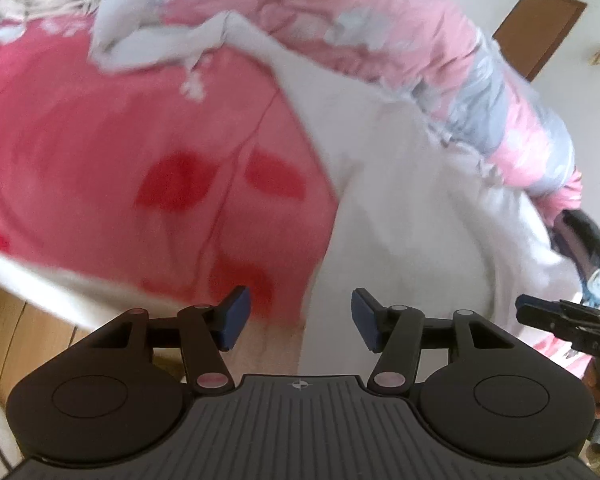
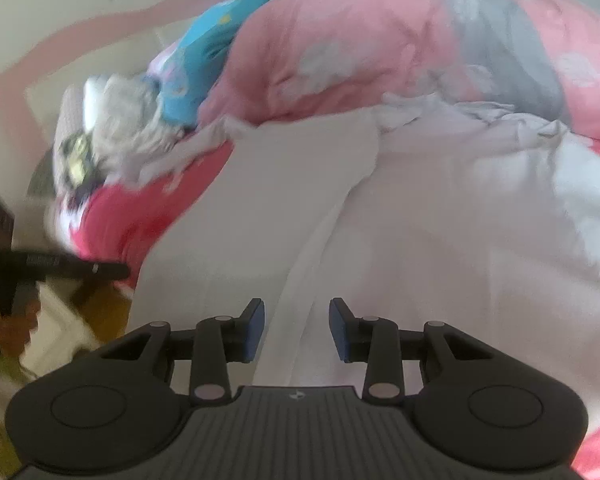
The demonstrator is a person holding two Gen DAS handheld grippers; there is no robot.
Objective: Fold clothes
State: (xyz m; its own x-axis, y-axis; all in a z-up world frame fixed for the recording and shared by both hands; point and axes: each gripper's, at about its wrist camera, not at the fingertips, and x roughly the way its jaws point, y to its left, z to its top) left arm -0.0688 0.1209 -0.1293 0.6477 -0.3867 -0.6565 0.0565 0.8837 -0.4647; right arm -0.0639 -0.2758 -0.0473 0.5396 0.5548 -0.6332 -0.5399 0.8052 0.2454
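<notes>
Two hand-held grippers are hovering over a bed (image 1: 32, 304) piled with laundry. The left gripper (image 1: 300, 320) is standing with its jaws well apart and nothing between the blue pads (image 1: 236, 316); it is pointing down at the near edge of the bed, where a white garment (image 1: 400, 200) is lying beside a red sheet (image 1: 120, 140) printed with darker red shapes. The garment is stretching from the near edge toward the far side, its left border crossing the sheet on a slant.

The right gripper (image 2: 297, 328) is holding its jaws partly open, also empty, directly above the same white garment (image 2: 420, 240), where a long fold is running down the cloth toward the near edge. Each tool is appearing in the other's camera: the right gripper (image 1: 560, 320) at the right edge of the left wrist view, the left gripper (image 2: 60, 268) at the left edge of the right wrist view, just beside the garment's corner.

A pink and grey duvet (image 2: 380, 40) is lying bunched along the far side of the bed, touching the garment's far end. A blue cloth (image 2: 200, 52) and a pale fluffy item (image 2: 120, 120) are sitting at the far left corner. Both views are blurring with motion. Wooden flooring (image 1: 20, 320) is showing below the bed's near edge.
</notes>
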